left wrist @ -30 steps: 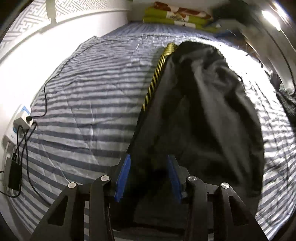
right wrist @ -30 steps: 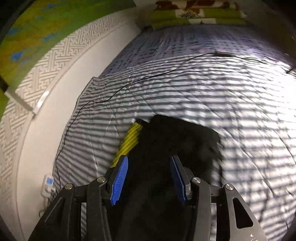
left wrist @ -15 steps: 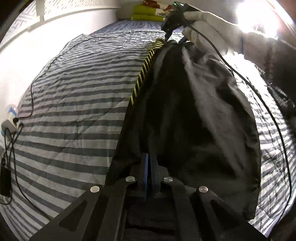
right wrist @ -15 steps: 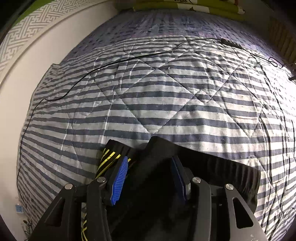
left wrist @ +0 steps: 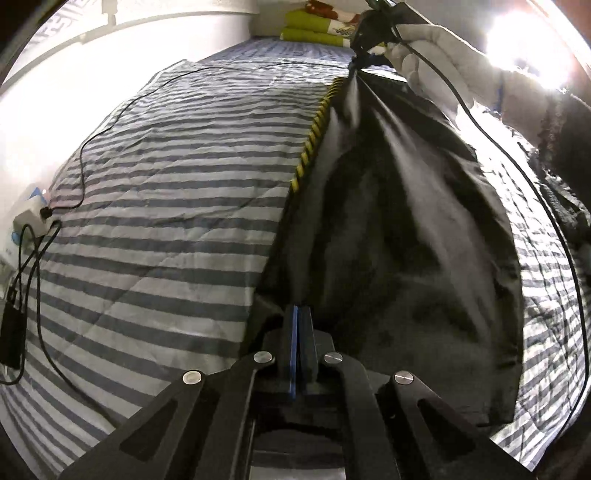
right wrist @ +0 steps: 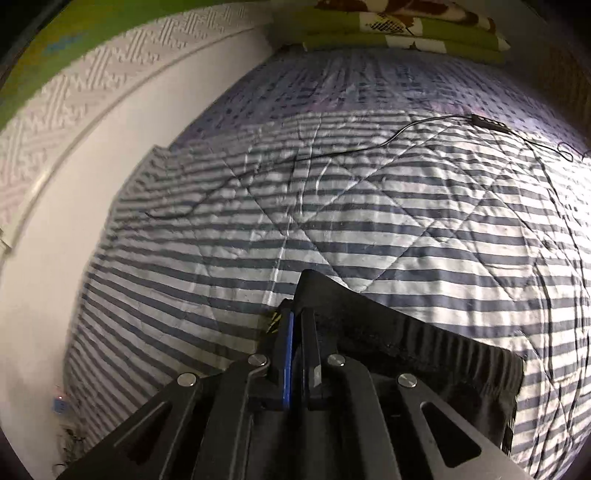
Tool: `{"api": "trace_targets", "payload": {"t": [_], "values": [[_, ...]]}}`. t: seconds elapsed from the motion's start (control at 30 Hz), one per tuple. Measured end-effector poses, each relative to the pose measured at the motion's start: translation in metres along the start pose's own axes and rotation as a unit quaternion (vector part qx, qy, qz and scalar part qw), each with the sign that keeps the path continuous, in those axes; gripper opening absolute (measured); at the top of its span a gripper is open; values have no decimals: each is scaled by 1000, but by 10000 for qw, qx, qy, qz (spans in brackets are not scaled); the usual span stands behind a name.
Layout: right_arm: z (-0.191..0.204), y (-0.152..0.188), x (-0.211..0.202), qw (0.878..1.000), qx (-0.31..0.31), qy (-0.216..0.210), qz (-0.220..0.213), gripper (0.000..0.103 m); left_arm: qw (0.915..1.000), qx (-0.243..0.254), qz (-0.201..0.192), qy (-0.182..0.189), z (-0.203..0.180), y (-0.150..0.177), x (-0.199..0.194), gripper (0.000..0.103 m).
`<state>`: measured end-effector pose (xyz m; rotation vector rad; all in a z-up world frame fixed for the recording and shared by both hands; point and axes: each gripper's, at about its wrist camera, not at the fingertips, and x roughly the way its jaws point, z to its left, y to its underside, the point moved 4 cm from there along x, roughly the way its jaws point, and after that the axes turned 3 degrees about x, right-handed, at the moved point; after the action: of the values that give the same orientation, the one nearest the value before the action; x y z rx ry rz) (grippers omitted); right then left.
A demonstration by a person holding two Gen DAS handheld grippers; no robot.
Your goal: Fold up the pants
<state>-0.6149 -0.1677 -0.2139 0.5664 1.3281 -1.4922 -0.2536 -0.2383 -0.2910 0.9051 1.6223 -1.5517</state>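
Black pants [left wrist: 399, 221] with a yellow-and-black side stripe [left wrist: 312, 136] hang stretched over a striped quilt [left wrist: 166, 206]. My left gripper [left wrist: 297, 321] is shut on the near end of the pants. At the far end my right gripper [left wrist: 364, 48], held by a white-gloved hand [left wrist: 436, 48], pinches the cloth and pulls it taut. In the right wrist view, my right gripper [right wrist: 295, 325] is shut on the pants [right wrist: 406, 343] at the ribbed waistband, with a bit of yellow stripe [right wrist: 274, 322] beside the left finger.
A thin black cable [right wrist: 332, 155] crosses the quilt [right wrist: 369, 229] toward the wall. A power strip [left wrist: 31, 218] with plugs and a black adapter [left wrist: 13, 332] lies at the left edge. Green folded bedding [right wrist: 402, 33] is stacked at the head. A white wall [right wrist: 92, 166] runs along the left.
Both grippers went from open to shut on the pants. The right one shut in the last half second and lifted its end, stretching the cloth between the two.
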Motion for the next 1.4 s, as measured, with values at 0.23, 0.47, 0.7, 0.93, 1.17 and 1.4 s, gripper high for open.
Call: {"api": "trace_targets", "payload": {"t": [0.23,0.47,0.7,0.93,1.17,1.4], "values": [[8,8,35,9987,-404,236,218,10,9999,-112,-42,-101,11,0,-8,3],[-15,25,-52,9982,26,-606,-13,29,9992,-401,34,5,28,2,-3,12],[-81,118,-136,9985,-30,-548,10,37,9988,-481,38,-43,26,7,-8,4],[-130,201,-136,9983,200,-353,417,37,9970,-662,-395,5,20,-30,-34,39],[-149,224,-131,9925,706,-798,606,37,9987,3,-484,148,-13,-116,-17,75],[-138,206,-112,9899,706,-1071,602,41,9985,-296,131,438,0,-193,63,80]]}}
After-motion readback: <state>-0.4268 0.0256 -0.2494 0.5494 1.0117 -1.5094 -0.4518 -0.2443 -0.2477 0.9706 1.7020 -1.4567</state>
